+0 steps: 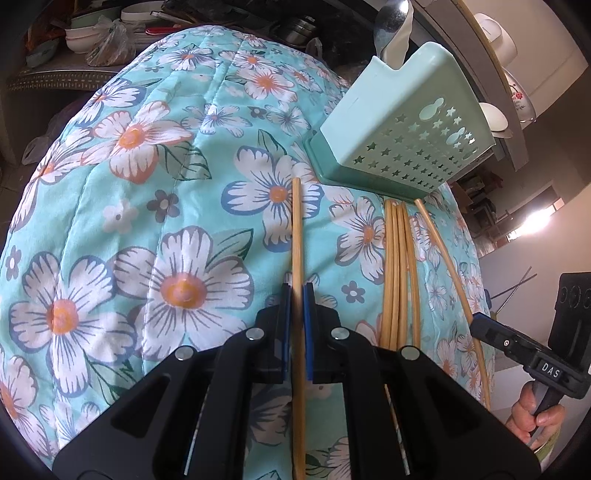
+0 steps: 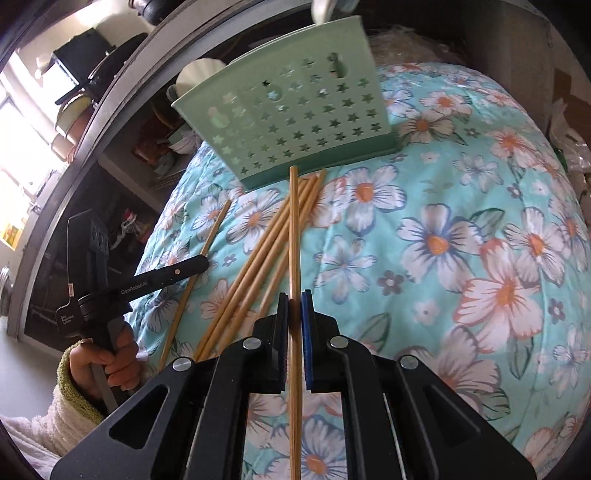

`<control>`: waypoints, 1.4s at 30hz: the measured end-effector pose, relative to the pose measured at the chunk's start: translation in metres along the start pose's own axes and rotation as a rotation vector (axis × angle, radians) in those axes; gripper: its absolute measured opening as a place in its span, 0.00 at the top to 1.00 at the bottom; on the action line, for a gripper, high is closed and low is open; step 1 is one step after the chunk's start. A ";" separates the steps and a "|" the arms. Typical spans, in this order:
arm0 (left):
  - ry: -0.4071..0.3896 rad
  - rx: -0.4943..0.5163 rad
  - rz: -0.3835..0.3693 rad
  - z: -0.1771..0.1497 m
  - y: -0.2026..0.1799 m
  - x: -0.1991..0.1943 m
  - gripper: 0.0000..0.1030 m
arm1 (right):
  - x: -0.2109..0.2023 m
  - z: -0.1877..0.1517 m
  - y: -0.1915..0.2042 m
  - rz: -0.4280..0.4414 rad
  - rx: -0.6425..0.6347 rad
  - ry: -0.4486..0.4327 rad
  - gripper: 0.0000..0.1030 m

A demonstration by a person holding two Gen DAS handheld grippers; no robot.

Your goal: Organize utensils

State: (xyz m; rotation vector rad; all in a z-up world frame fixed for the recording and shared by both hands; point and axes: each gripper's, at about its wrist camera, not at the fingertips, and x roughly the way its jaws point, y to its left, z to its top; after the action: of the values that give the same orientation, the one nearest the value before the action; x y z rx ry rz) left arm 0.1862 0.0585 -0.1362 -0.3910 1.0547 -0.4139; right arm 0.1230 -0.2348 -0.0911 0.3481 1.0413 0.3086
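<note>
One bamboo chopstick (image 1: 297,236) is pinched in the left hand-held gripper (image 1: 297,295); another chopstick (image 2: 294,229) in the right hand-held gripper (image 2: 294,301). Loose chopsticks (image 1: 397,266) lie on the floral quilt (image 1: 147,184) beside the mint utensil holder (image 1: 406,136) (apparently holding a spoon (image 1: 391,22)).

Both wrist views look close along their claws, sharing the green holder (image 1: 402,122) (image 2: 291,122) and quilt (image 1: 147,184) (image 2: 461,221).

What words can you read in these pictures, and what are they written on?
"DAS": small label on the right gripper, seen from the left wrist.
"GenRobot.AI": along the finger of the left gripper, seen from the right wrist.
"Data Acquisition System": seems to be on that gripper's body, too small to be sure.
The green utensil holder has only star holes.
</note>
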 end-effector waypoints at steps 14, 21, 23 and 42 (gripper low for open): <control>0.000 0.007 0.025 -0.002 -0.007 0.000 0.95 | 0.018 -0.023 -0.030 -0.009 0.101 0.040 0.93; 0.014 0.058 0.091 -0.005 -0.020 -0.001 0.95 | 0.019 -0.025 -0.035 0.004 0.089 0.048 0.93; 0.020 0.082 0.114 -0.003 -0.025 -0.001 0.94 | 0.019 -0.024 -0.033 -0.002 0.076 0.055 0.92; 0.024 0.296 0.275 0.030 -0.058 0.001 0.74 | 0.020 -0.016 -0.034 0.014 0.034 0.031 0.65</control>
State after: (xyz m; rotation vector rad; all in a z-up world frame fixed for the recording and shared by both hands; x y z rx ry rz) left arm 0.2055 0.0118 -0.0948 0.0231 1.0349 -0.3217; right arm 0.1211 -0.2551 -0.1291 0.3828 1.0764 0.3101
